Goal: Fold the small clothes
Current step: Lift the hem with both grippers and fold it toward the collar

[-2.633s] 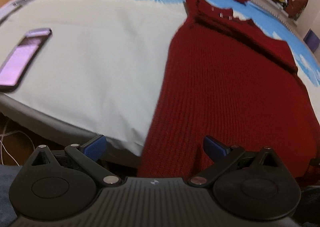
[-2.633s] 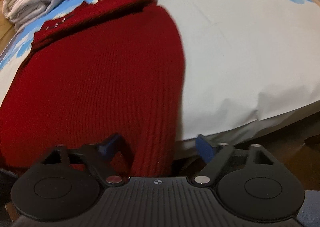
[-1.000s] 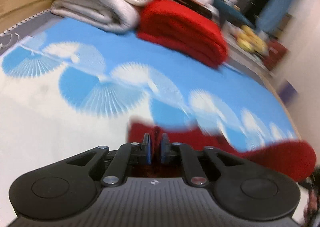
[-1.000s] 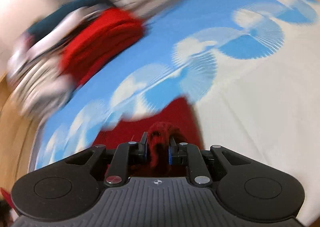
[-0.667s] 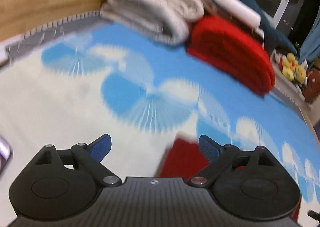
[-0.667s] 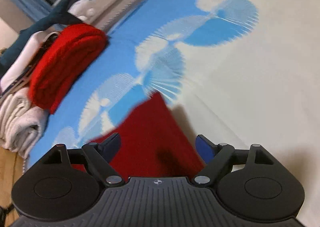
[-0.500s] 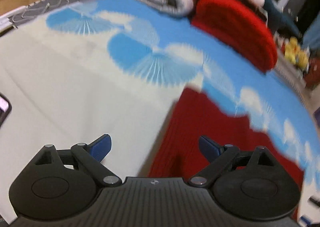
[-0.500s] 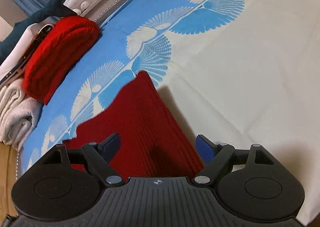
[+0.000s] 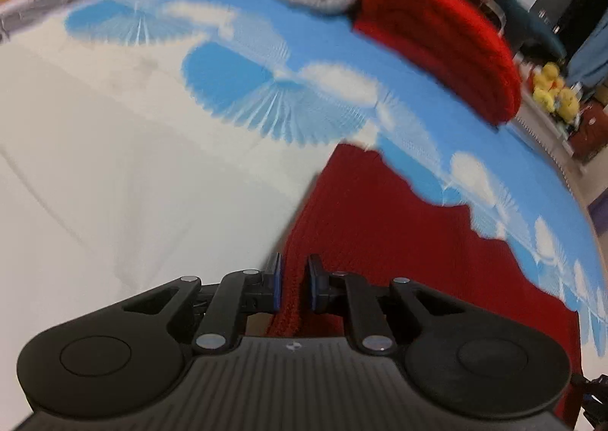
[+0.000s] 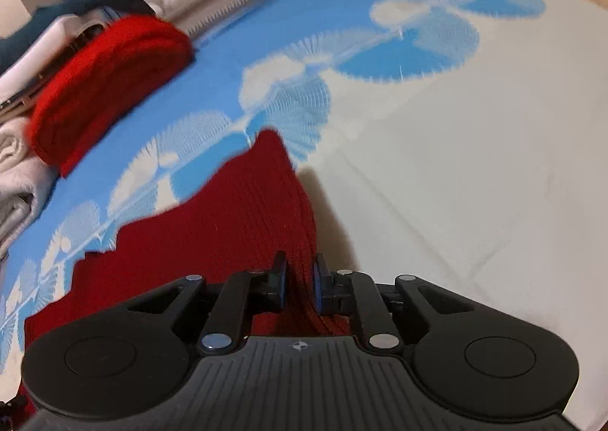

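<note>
**Both claws back on the knit**

Just half a second earlier your claws were spread wide over the dark red knit garment [image 9: 399, 241]; now the left claw [image 9: 292, 288] had pinched its left edge and the right claw [image 10: 300, 284] its right edge, pads narrowed onto the fabric. The garment lay flat on the blue-and-white sheet [image 10: 475, 165], short of the folded red pile [image 9: 437, 35]. That suggested you were set for another fold.

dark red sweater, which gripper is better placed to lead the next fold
Neither clearly: the left gripper and right gripper each have jaws shut on opposite side edges of the dark red sweater, so they would likely move together.
</note>
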`<state>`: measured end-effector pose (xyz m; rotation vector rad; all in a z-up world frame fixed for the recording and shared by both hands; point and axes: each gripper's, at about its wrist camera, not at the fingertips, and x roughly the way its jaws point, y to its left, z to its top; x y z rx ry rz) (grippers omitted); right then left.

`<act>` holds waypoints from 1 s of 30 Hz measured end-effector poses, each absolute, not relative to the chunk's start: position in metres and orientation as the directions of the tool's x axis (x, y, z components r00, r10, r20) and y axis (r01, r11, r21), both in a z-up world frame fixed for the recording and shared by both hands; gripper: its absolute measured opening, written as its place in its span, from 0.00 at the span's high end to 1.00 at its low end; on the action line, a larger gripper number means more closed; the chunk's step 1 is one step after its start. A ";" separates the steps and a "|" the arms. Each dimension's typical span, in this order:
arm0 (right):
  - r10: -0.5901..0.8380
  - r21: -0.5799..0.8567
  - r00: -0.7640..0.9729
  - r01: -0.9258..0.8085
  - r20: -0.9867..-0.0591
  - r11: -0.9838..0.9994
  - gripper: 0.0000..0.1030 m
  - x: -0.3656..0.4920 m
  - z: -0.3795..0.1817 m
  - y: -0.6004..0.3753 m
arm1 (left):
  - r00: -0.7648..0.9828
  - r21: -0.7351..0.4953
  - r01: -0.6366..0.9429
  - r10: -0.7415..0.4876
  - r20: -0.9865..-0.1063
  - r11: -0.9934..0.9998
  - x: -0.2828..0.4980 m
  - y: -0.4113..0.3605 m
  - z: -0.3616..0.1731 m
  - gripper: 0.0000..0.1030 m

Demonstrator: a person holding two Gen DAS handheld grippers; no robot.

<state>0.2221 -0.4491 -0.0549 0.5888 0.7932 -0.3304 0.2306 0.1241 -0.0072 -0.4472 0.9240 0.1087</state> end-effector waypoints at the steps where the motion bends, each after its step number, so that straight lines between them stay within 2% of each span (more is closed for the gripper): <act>1: -0.045 0.370 0.633 0.506 -0.773 0.780 0.87 0.226 -0.065 -0.456 | 0.575 -0.330 -0.293 -0.111 -0.811 0.897 0.235 0.127 -0.015 0.85; 3: -0.003 0.387 0.598 0.522 -0.802 0.760 0.86 0.233 -0.080 -0.463 | 0.556 -0.346 -0.293 -0.136 -0.820 0.891 0.239 0.128 -0.022 0.82; 4: 0.000 0.378 0.591 0.515 -0.807 0.769 0.82 0.236 -0.081 -0.463 | 0.564 -0.339 -0.286 -0.128 -0.816 0.896 0.239 0.126 -0.019 0.79; 5: -0.017 0.359 0.591 0.512 -0.806 0.780 0.75 0.239 -0.079 -0.463 | 0.581 -0.319 -0.273 -0.109 -0.807 0.908 0.241 0.123 -0.015 0.67; 6: -0.046 0.343 0.605 0.510 -0.795 0.789 0.69 0.240 -0.073 -0.462 | 0.605 -0.288 -0.249 -0.084 -0.792 0.925 0.245 0.120 -0.007 0.48; 7: -0.064 0.340 0.626 0.503 -0.777 0.795 0.49 0.242 -0.067 -0.462 | 0.624 -0.267 -0.237 -0.064 -0.779 0.934 0.248 0.117 -0.001 0.37; 8: -0.069 0.353 0.660 0.483 -0.748 0.801 0.31 0.244 -0.061 -0.462 | 0.651 -0.266 -0.231 -0.055 -0.757 0.936 0.252 0.117 0.006 0.21; 9: -0.069 0.368 0.686 0.469 -0.724 0.803 0.27 0.245 -0.058 -0.462 | 0.681 -0.285 -0.227 -0.057 -0.730 0.931 0.257 0.114 0.011 0.18; 12: -0.049 0.421 0.721 0.457 -0.691 0.784 0.27 0.257 -0.055 -0.461 | 0.696 -0.338 -0.201 -0.109 -0.710 0.920 0.279 0.104 0.011 0.18; 16: -0.083 0.377 0.705 0.470 -0.704 0.798 0.27 0.276 -0.063 -0.454 | 0.698 -0.275 -0.157 -0.091 -0.710 0.948 0.310 0.081 0.004 0.18; 17: -0.094 0.363 0.702 0.473 -0.706 0.803 0.27 0.279 -0.065 -0.453 | 0.695 -0.270 -0.156 -0.089 -0.714 0.950 0.317 0.079 0.000 0.18; 18: -0.099 0.357 0.705 0.470 -0.703 0.807 0.27 0.282 -0.066 -0.452 | 0.687 -0.272 -0.156 -0.093 -0.721 0.950 0.324 0.076 -0.005 0.23; 19: -0.102 0.353 0.706 0.467 -0.701 0.811 0.27 0.284 -0.067 -0.451 | 0.676 -0.270 -0.155 -0.097 -0.731 0.950 0.329 0.075 -0.008 0.32; 20: -0.103 0.347 0.706 0.464 -0.701 0.815 0.34 0.286 -0.069 -0.450 | 0.659 -0.265 -0.156 -0.100 -0.746 0.952 0.335 0.074 -0.011 0.65; 21: -0.112 0.329 0.701 0.462 -0.704 0.824 0.45 0.291 -0.071 -0.448 | 0.648 -0.252 -0.171 -0.084 -0.757 0.952 0.340 0.077 -0.015 0.84; 22: -0.133 0.303 0.692 0.470 -0.709 0.829 0.80 0.293 -0.071 -0.448 | 0.648 -0.260 -0.178 -0.086 -0.757 0.949 0.342 0.081 -0.015 0.87; 23: -0.169 0.275 0.681 0.492 -0.712 0.826 0.89 0.294 -0.069 -0.447 | 0.647 -0.283 -0.183 -0.101 -0.756 0.941 0.343 0.085 -0.013 0.88; 28: -0.210 0.317 0.729 0.513 -0.651 0.798 0.90 0.289 -0.049 -0.449 | 0.682 -0.267 -0.207 -0.057 -0.730 0.941 0.338 0.101 -0.003 0.89; 30: -0.230 0.259 0.681 0.536 -0.695 0.804 0.90 0.295 -0.064 -0.450 | 0.647 -0.254 -0.212 -0.059 -0.760 0.944 0.346 0.107 -0.023 0.89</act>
